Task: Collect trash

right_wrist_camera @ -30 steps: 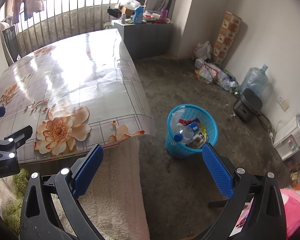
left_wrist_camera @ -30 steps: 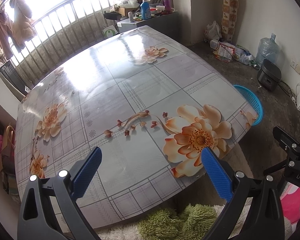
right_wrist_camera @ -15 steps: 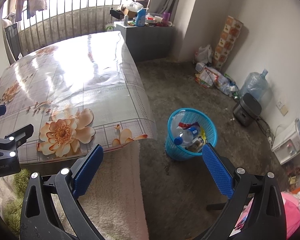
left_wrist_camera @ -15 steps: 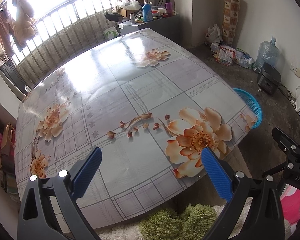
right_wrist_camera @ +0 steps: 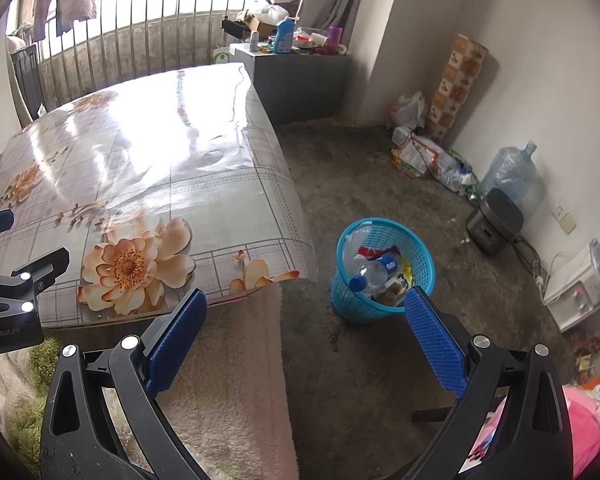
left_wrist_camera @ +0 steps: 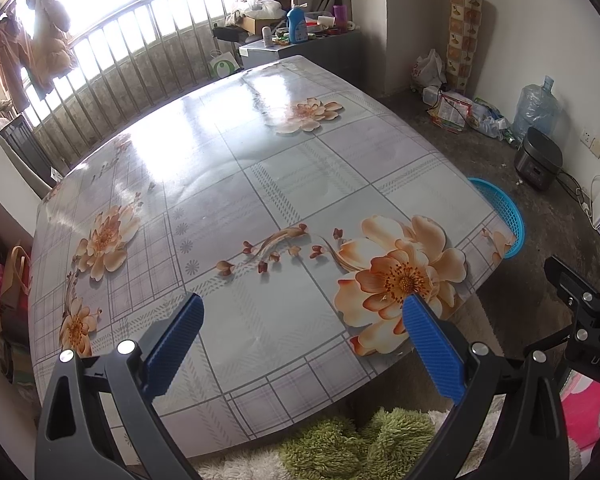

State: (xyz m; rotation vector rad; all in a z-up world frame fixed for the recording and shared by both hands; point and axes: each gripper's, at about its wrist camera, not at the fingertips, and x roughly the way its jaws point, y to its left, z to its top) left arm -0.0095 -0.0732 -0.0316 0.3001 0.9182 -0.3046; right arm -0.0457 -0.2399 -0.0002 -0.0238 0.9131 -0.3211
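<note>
Item: trash, held in a blue mesh basket (right_wrist_camera: 382,264) standing on the bare concrete floor (right_wrist_camera: 364,184) just off the table's right corner. Contents seen from the right wrist view: a clear plastic bottle (right_wrist_camera: 370,273) with a blue cap lying tilted, with red, yellow and dark wrappers beside and under it. The basket lay ahead of the right tool (right_wrist_camera: 306,330), nearer its right finger, whose tip overlapped the basket's lower rim in that view; whether they touched could not be told. In the left wrist view only an arc of the basket (left_wrist_camera: 508,220) showed past the table corner.

Right tool: jaws spread wide, blue ribbed pads bare, nothing gripped.

Left tool (left_wrist_camera: 300,334): jaws likewise spread wide and carrying nothing, hanging above the near edge of the table (left_wrist_camera: 260,168).

Surface: table under a glossy cloth with grey checks and peach flowers, strongly lit from the railed window (left_wrist_camera: 132,28) behind it. A cream towel (right_wrist_camera: 228,364) hung below the table's near edge; green shag fabric (left_wrist_camera: 352,446) lay below that.

Room: grey cabinet (right_wrist_camera: 300,76) cluttered with bottles at the far end; bags and packaging (right_wrist_camera: 428,156) against the right wall; a large water jug (right_wrist_camera: 512,172) and a dark rice cooker (right_wrist_camera: 494,220) further along.

Clearance: open floor ran between the table's right edge and the wall clutter, with bare floor all around the basket.
</note>
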